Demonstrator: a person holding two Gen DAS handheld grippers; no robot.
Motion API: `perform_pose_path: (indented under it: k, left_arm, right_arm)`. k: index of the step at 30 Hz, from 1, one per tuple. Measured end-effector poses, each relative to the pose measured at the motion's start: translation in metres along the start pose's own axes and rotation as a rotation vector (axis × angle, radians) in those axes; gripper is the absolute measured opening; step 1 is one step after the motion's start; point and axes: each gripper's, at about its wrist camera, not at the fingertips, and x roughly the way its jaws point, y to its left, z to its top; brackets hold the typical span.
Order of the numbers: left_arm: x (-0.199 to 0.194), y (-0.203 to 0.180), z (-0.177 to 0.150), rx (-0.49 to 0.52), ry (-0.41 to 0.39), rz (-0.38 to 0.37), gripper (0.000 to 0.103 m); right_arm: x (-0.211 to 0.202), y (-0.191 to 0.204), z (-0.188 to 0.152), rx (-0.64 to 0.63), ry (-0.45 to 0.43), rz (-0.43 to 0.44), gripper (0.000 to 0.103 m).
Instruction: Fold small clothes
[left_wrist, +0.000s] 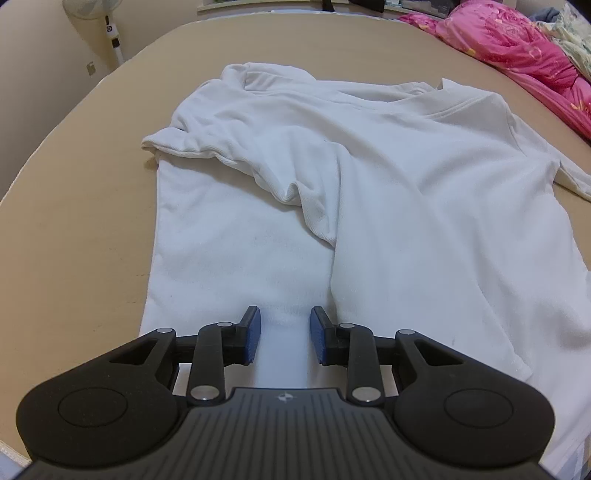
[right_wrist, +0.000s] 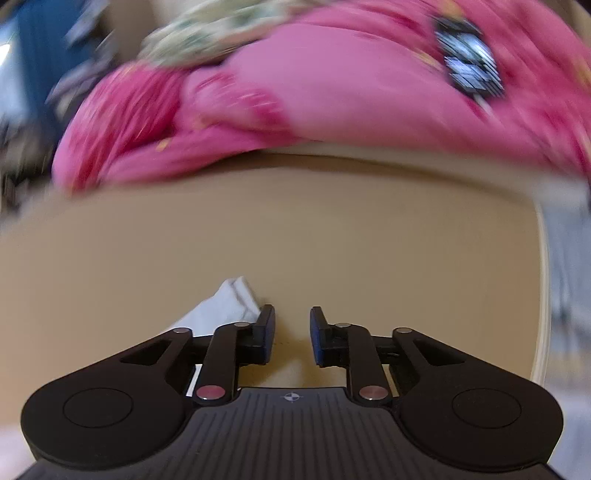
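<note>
1. Shirt (left_wrist: 369, 192) lies on the table (left_wrist: 92, 221), left sleeve folded in.
2. Left gripper (left_wrist: 284, 334), jaws wide, over the near hem, likely to pinch it.
3. Right gripper (right_wrist: 292, 334), jaws wide and empty, beside a sleeve (right_wrist: 229, 306).

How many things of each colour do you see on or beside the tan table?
White: 1, the shirt
Pink: 1, the quilt
Black with blue pads: 2, the left tool and the right tool
Total: 4
</note>
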Motion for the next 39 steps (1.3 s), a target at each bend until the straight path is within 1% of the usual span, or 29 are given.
perform_pose_path:
  k: [3,5,7,8,10,11,12,13,14,15,16,18,19,21,22,23,24,26,27,28,29,30,32,33,34,35,37,38,39]
  left_arm:
    - [0.0,0.001,0.0,0.001,0.0,-0.003,0.033]
    - [0.001,0.001,0.001,-0.002,0.0,-0.005,0.033]
    - [0.0,0.001,0.001,-0.006,0.0,-0.007,0.033]
    - [0.0,0.001,0.0,-0.007,0.0,-0.007,0.033]
    - [0.0,0.0,0.0,-0.007,-0.001,-0.005,0.033]
    - [-0.001,0.0,0.0,-0.006,-0.002,-0.004,0.033]
    - [0.0,0.0,0.0,-0.005,-0.003,-0.003,0.033]
    - [0.0,-0.001,-0.001,-0.004,-0.004,-0.003,0.033]
    - [-0.001,-0.001,0.0,-0.004,-0.004,-0.003,0.033]
    - [0.0,-0.001,-0.001,-0.003,-0.005,-0.003,0.033]
    - [0.0,-0.001,-0.001,-0.002,-0.006,-0.003,0.033]
    - [0.0,-0.001,-0.001,0.0,-0.007,-0.003,0.033]
    - [0.0,-0.001,0.0,0.002,-0.008,-0.002,0.033]
    - [0.001,-0.002,0.001,0.004,-0.01,-0.002,0.033]
    - [0.002,-0.002,0.002,0.002,-0.011,-0.002,0.033]
    - [0.002,-0.002,0.002,0.001,-0.012,-0.002,0.033]
    - [0.002,-0.002,0.002,0.002,-0.012,-0.002,0.033]
    - [0.001,-0.002,0.001,0.004,-0.015,-0.002,0.034]
    - [0.001,-0.001,0.0,0.004,-0.016,-0.002,0.034]
    - [0.001,-0.001,0.0,0.005,-0.017,-0.002,0.034]
    - [0.001,-0.001,0.0,0.004,-0.017,-0.002,0.034]
    - [0.001,-0.001,0.0,0.004,-0.017,-0.002,0.034]
    - [0.001,-0.001,0.0,0.005,-0.017,-0.002,0.034]
    - [0.001,-0.001,0.0,0.003,-0.017,-0.003,0.034]
    - [0.001,-0.001,0.0,0.002,-0.017,-0.003,0.034]
    - [0.001,-0.001,0.0,0.001,-0.017,-0.003,0.034]
    - [0.001,-0.001,0.0,0.001,-0.019,-0.002,0.034]
    - [0.001,-0.002,0.0,0.002,-0.02,-0.001,0.034]
    - [0.001,-0.002,0.0,0.003,-0.02,0.0,0.034]
  right_arm:
    - [-0.005,-0.017,-0.009,0.213,0.023,0.091,0.025]
    - [-0.001,-0.024,-0.019,0.311,0.085,0.172,0.034]
    - [0.01,-0.019,-0.029,0.351,0.148,0.243,0.035]
    - [0.016,-0.013,-0.032,0.346,0.163,0.243,0.037]
    - [0.021,-0.002,-0.037,0.312,0.153,0.212,0.037]
    - [0.025,0.004,-0.038,0.299,0.143,0.197,0.035]
    - [0.028,0.01,-0.039,0.289,0.132,0.183,0.03]
    - [0.036,0.015,-0.031,0.283,0.119,0.177,0.013]
    - [0.039,0.021,-0.03,0.282,0.115,0.198,0.006]
    - [0.046,0.024,-0.024,0.293,0.114,0.219,0.006]
    - [0.049,0.028,-0.021,0.303,0.107,0.213,0.005]
    - [0.055,0.035,-0.014,0.299,0.108,0.145,0.004]
    - [0.05,0.033,-0.016,0.316,0.122,0.102,0.005]
    - [0.041,0.026,-0.023,0.398,0.131,0.07,0.013]
    - [0.036,0.023,-0.026,0.417,0.136,0.06,0.031]
    - [0.037,0.024,-0.026,0.411,0.146,0.064,0.04]
    - [0.039,0.027,-0.027,0.39,0.15,0.078,0.041]
    - [0.043,0.032,-0.027,0.346,0.141,0.07,0.041]
    - [0.045,0.034,-0.027,0.329,0.13,0.075,0.041]
    - [0.048,0.036,-0.028,0.312,0.121,0.08,0.034]
    - [0.051,0.037,-0.029,0.296,0.111,0.08,0.01]
    - [0.055,0.04,-0.028,0.273,0.104,0.084,0.006]
    - [0.056,0.042,-0.029,0.252,0.084,0.122,0.005]
    - [0.056,0.046,-0.025,0.236,0.067,0.16,0.005]
    - [0.052,0.053,-0.018,0.223,0.036,0.218,0.005]
    - [0.043,0.058,-0.009,0.222,-0.011,0.287,0.005]
    - [0.014,0.065,0.015,0.224,-0.15,0.436,0.004]
    - [0.0,0.065,0.025,0.227,-0.227,0.489,0.004]
    - [-0.01,0.063,0.033,0.228,-0.299,0.516,0.004]
